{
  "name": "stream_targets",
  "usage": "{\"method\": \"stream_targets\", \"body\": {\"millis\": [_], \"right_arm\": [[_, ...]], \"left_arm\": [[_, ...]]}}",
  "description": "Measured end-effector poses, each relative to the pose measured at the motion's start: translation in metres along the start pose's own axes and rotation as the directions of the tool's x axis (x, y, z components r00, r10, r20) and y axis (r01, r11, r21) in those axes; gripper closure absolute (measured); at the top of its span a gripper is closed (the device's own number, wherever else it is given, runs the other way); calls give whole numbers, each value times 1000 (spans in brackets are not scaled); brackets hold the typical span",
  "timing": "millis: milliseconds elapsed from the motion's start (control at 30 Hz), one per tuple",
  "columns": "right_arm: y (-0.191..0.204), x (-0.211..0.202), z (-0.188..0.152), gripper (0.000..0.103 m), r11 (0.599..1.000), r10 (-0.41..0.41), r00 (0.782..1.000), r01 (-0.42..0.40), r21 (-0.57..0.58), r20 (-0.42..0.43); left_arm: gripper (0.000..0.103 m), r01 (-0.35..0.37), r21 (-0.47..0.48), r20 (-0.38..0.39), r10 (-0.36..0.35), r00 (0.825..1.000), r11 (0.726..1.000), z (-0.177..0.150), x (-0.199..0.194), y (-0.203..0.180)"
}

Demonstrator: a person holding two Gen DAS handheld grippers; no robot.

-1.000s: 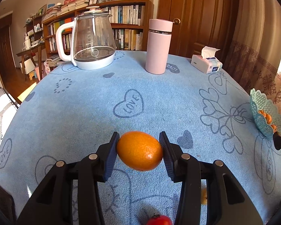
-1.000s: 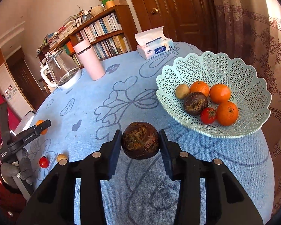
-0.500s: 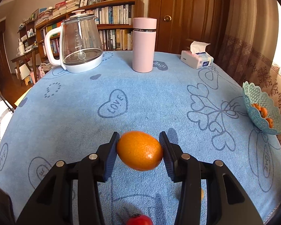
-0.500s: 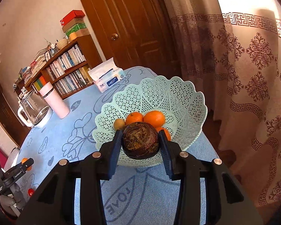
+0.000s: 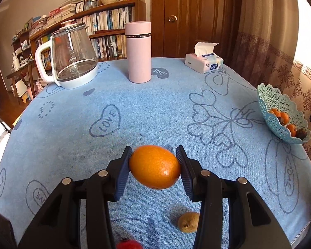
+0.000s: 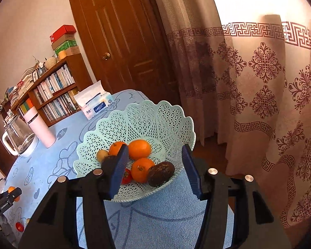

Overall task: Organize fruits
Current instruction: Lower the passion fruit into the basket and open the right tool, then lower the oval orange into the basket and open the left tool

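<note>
A round table under a blue cloth (image 5: pixel 155 108) printed with hearts reading "LOVE". At far left stands a glass kettle (image 5: pixel 72 56) with a white handle and base, the word "SUPOR" on its side; just beside it to the right is a pink flask (image 5: pixel 139 51), upright, and further right a tissue pack (image 5: pixel 204 61) with blue lettering too small to read in the left wrist view.

At centre foreground the left gripper (image 5: pixel 154 167) is clamped on an orange (image 5: pixel 154 167), its blue pads pressed to either end of the fruit. The orange is oval, bright and dimpled, with a small glint on its lower right, and is held clear above the cloth. Below it on the cloth lie a red fruit (image 5: pixel 129 244), cut off by the frame's lower edge, and a small brown kiwi (image 5: pixel 188 221), fuzzy and partly hidden by the gripper's finger.

At the table's right edge sits the pale green lattice basket (image 6: pixel 155 116) with a scalloped rim. It holds three oranges (image 6: pixel 139 149), a small yellowish fruit (image 6: pixel 102 155), a red tomato (image 6: pixel 126 176), a dark fruit partly hidden behind the gripper's finger, and a dark, rough-skinned purple-brown fruit (image 6: pixel 161 173) lying near the front rim. The right gripper (image 6: pixel 154 169) hangs over the basket with its jaws wide apart and nothing between them.
</note>
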State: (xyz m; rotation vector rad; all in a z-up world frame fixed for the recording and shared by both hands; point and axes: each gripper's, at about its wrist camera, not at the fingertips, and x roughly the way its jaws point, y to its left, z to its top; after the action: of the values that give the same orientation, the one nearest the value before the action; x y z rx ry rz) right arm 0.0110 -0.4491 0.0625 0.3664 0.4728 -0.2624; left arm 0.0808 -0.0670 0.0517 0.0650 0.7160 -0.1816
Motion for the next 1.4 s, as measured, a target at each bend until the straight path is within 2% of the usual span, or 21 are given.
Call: {"method": "stream_targets", "body": {"millis": [33, 100, 267, 500, 933, 1033, 1233, 1267, 1333, 1400], "right_arm": [[0, -2, 0, 47, 1000, -9, 1000, 9, -2, 13], [0, -6, -1, 32, 999, -33, 998, 33, 3, 46], [-4, -15, -2, 26, 997, -66, 992, 63, 32, 103], [-19, -16, -3, 11, 992, -85, 991, 74, 107, 106], [-29, -16, -4, 8, 984, -70, 992, 52, 168, 103], [-31, -17, -4, 8, 983, -74, 991, 54, 176, 108], [-33, -18, -4, 8, 982, -75, 991, 54, 183, 114], [-33, -18, -4, 8, 982, -74, 991, 52, 184, 114], [-34, -18, -4, 8, 981, -71, 991, 49, 186, 113], [-35, -18, -4, 8, 981, -70, 991, 47, 190, 113]], "left_arm": [[59, 5, 11, 2, -5, 1000, 1000, 2, -1, -5], [59, 16, 33, 8, -16, 1000, 999, 5, -2, -15], [59, 64, 85, 5, -65, 998, 994, 15, -1, -44], [58, 167, 166, -12, -167, 986, 972, 27, 1, -98], [58, 351, 273, -60, -348, 936, 896, 46, 18, -190], [58, 376, 287, -60, -375, 925, 881, 50, 21, -205], [58, 390, 294, -73, -386, 920, 873, 52, 33, -223], [57, 388, 291, -74, -384, 920, 874, 52, 35, -225], [37, 384, 288, -69, -381, 922, 877, 51, 38, -226], [36, 381, 290, -59, -381, 923, 878, 51, 37, -225]]}}
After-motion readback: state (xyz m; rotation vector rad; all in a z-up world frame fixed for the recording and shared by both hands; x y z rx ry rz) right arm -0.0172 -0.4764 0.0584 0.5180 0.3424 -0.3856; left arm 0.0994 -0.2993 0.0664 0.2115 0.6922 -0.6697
